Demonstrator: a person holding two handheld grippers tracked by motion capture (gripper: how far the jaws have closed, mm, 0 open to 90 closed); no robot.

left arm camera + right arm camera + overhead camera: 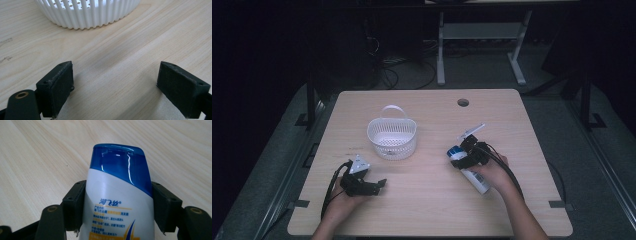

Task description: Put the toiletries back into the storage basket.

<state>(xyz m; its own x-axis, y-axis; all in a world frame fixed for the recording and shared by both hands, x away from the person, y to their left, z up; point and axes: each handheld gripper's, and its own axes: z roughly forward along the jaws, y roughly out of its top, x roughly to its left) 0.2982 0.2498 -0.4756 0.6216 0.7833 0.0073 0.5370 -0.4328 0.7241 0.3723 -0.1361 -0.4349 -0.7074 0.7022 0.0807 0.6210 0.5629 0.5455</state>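
Note:
A white shampoo bottle [474,179] with a blue cap lies on the wooden table [432,210] at the right. My right gripper [462,157] is shut on it just below the cap. In the right gripper view the bottle [117,197] fills the space between both jaws, cap pointing away. A white slatted basket [392,137] with a handle stands at the table's middle left and looks empty. My left gripper [379,185] rests low near the front left, open, with bare wood between its pads [58,85]. The basket [87,12] is just ahead of it in the left gripper view.
A round cable hole [463,102] sits near the table's far edge. Beyond the table are white desk legs [441,50] and cables on a dark floor. Bare wood stretches between the two grippers and along the front edge.

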